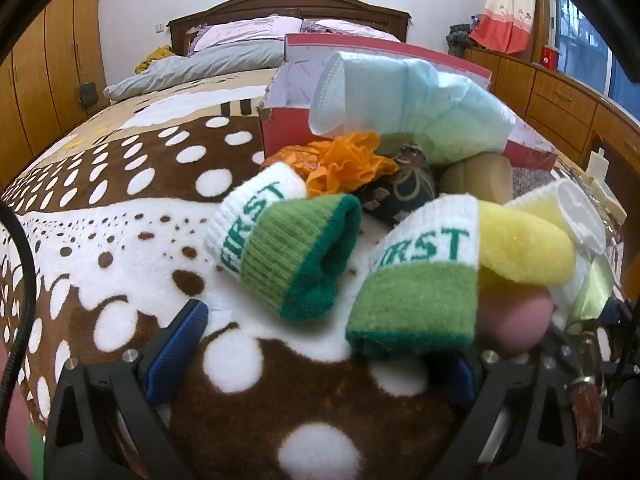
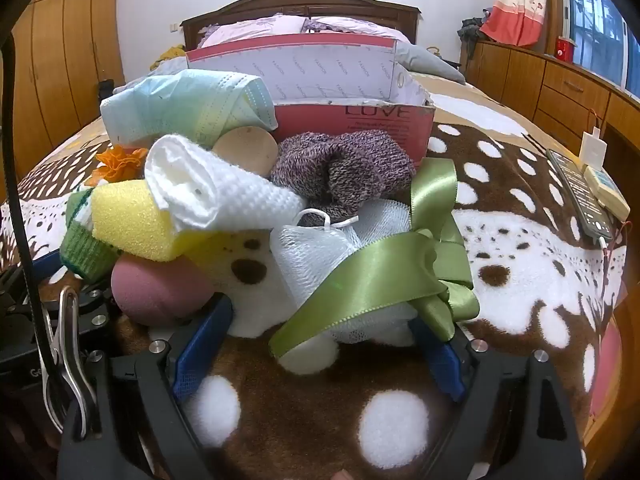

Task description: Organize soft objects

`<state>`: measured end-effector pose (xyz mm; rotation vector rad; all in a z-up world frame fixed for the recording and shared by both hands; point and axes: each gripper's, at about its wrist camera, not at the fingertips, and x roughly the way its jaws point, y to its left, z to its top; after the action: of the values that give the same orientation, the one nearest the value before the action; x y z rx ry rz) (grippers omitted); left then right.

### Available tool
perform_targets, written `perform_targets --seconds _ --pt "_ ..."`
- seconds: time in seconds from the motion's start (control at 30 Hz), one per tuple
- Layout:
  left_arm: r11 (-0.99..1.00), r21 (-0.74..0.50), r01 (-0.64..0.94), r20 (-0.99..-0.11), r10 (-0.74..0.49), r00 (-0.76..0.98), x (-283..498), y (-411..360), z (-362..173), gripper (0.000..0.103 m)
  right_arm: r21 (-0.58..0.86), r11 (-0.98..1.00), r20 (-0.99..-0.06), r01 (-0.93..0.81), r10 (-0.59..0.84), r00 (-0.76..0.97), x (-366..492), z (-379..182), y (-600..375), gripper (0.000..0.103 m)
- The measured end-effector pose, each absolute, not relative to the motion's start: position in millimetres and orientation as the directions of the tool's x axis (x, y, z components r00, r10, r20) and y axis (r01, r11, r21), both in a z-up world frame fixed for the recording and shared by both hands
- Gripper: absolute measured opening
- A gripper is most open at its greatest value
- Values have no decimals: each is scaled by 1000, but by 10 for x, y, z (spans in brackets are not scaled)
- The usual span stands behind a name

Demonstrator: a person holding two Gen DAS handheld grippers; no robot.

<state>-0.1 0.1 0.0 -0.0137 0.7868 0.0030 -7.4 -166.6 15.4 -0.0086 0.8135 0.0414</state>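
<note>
A pile of soft things lies on the bed in front of an open red box (image 1: 280, 128) (image 2: 352, 120). In the left wrist view two green-and-white "FIRST" wristbands (image 1: 292, 248) (image 1: 420, 292), an orange ruffle (image 1: 344, 160), a yellow sponge (image 1: 524, 244), a pink sponge ball (image 1: 516, 324) and a pale blue mask (image 1: 404, 100) show. My left gripper (image 1: 320, 364) is open and empty just before the wristbands. My right gripper (image 2: 320, 344) is open, its fingers either side of a white mesh pouf (image 2: 320, 252) tied with green ribbon (image 2: 384, 272).
The bed has a brown blanket with white dots (image 1: 132, 208). A purple knit piece (image 2: 344, 172), a rolled white cloth (image 2: 208, 192) and a tan disc (image 2: 244, 148) lie in the pile. A phone and charger (image 2: 584, 192) rest at the right edge. Wooden wardrobes line both sides.
</note>
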Motion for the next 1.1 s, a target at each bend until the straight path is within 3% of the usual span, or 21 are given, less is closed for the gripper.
perform_targets --seconds 1.1 --pt "1000 -10 -8 -707 -2 707 -1 1 1 102 9 999 -724 -41 34 689 -82 155 -1664 91"
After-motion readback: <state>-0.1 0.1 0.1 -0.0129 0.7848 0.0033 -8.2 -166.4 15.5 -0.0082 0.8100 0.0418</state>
